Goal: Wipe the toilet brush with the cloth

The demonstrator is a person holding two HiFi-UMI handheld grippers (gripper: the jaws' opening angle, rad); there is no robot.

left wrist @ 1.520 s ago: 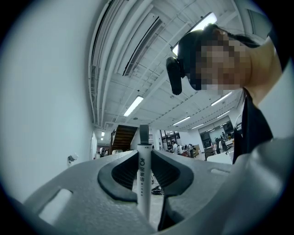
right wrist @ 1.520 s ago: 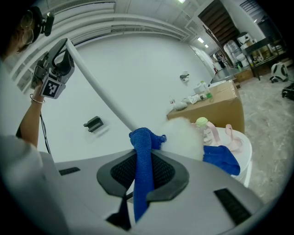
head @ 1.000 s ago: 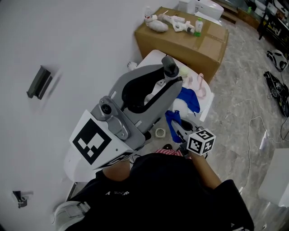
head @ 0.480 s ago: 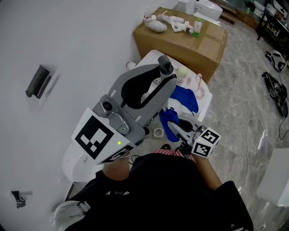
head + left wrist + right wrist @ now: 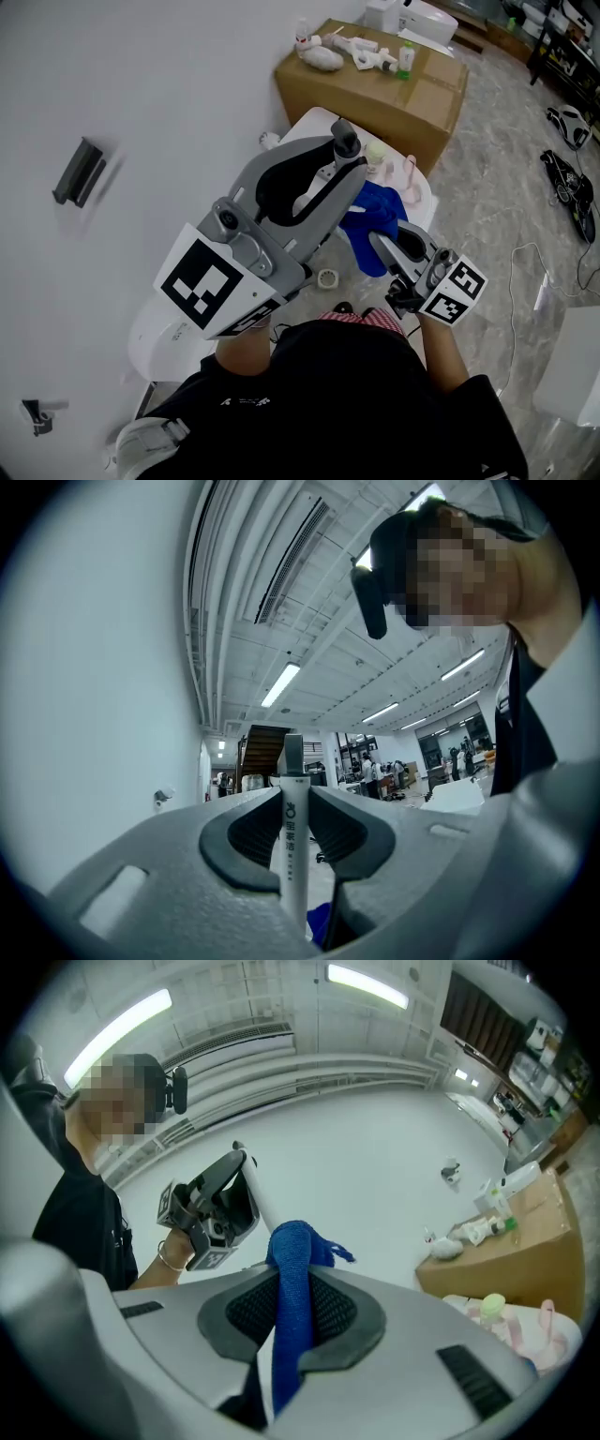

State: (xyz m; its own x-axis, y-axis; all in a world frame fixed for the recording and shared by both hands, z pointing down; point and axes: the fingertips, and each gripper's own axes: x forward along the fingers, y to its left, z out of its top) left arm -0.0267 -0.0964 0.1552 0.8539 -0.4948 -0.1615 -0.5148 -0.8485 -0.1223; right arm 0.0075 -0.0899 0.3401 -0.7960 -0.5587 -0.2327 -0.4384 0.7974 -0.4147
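Blue cloth (image 5: 291, 1279) bunched into a rope; toilet brush handle (image 5: 293, 846) slim, white

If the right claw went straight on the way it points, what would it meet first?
Probably the white brush handle held in the left claw, just past the blue cloth that the right claw grips; depth is unclear.
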